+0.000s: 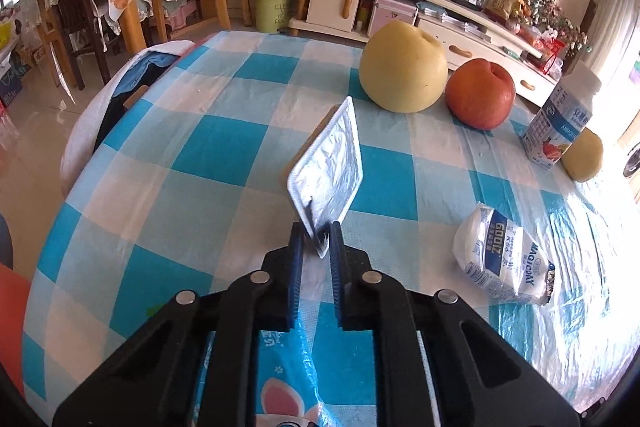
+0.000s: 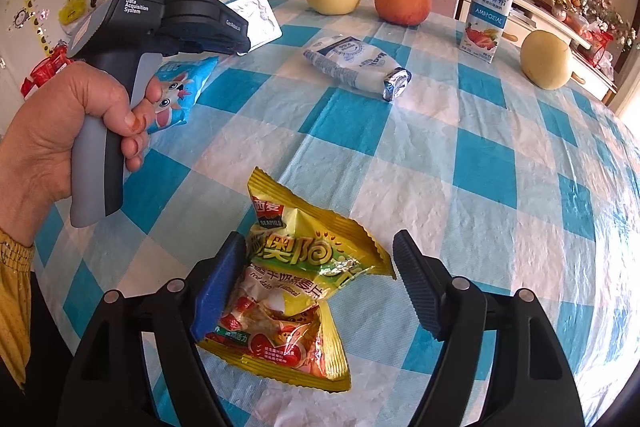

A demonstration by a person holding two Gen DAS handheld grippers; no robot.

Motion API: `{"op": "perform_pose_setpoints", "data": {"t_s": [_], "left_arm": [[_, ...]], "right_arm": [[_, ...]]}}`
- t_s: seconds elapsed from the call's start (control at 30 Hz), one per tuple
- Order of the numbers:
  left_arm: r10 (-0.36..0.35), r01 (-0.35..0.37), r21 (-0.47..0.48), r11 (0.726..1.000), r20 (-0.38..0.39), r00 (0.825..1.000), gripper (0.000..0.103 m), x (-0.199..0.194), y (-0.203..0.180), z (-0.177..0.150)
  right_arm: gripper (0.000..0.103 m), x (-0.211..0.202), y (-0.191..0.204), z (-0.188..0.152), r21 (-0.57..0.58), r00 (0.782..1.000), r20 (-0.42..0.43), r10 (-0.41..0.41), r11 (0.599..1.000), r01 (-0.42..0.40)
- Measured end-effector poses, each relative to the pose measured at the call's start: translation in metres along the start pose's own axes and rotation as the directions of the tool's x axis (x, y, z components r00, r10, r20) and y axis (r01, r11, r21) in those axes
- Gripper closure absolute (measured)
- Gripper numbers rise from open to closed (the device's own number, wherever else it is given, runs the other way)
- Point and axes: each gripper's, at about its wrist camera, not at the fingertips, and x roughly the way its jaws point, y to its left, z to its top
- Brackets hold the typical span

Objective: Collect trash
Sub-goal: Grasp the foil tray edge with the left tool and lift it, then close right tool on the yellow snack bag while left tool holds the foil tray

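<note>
In the left wrist view the left gripper [image 1: 316, 233] is seen clamped on the lower corner of a silver foil lid [image 1: 326, 167], which is held tilted up off the checked tablecloth [image 1: 224, 147]. A blue rabbit-print wrapper [image 1: 280, 367] lies directly under the fingers at the near edge of the tabletop. A white milk pouch [image 1: 504, 259] lies toward the right edge. At the far edge a yellow pear [image 1: 402, 67] and a red apple [image 1: 480, 94] are set just beside each other; a yogurt bottle [image 1: 560, 119] and a smaller yellow fruit [image 1: 582, 157] stand at the far right.

Only the right wrist view shows the right gripper [image 2: 320, 259]: its jaws are spread wide, and a crumpled yellow snack wrapper [image 2: 296, 275] lies on the cloth between them, touched by the left finger and clear of the right one. Also shown only there are the hand [image 2: 60, 135] around the left tool's grey handle and a yellow sleeve cuff [image 2: 14, 291]. The lid is largely hidden behind the tool in this view.
</note>
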Motion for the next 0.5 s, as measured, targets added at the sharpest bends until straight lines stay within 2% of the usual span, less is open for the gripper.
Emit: {"op": "perform_pose_setpoints", "data": {"t_s": [0.2,0.43,0.5], "left_arm": [[-0.028,0.029,-0.016,0.999,0.052,0.998,0.093,-0.012,0.006,0.001],[-0.041,0.043,-0.025,0.999,0.068,0.997,0.093,-0.017,0.013,0.002],[-0.044,0.046,-0.028,0.999,0.075,0.996,0.093,-0.021,0.016,0.001]], "right_arm": [[0.027,-0.001,0.000,-0.001,-0.001,1.000,0.000,-0.001,1.000,0.001],[0.027,0.000,-0.001,0.000,0.007,1.000,-0.002,0.003,1.000,-0.003],[0.030,0.000,-0.002,0.001,0.009,1.000,-0.001,0.010,1.000,-0.010]]}}
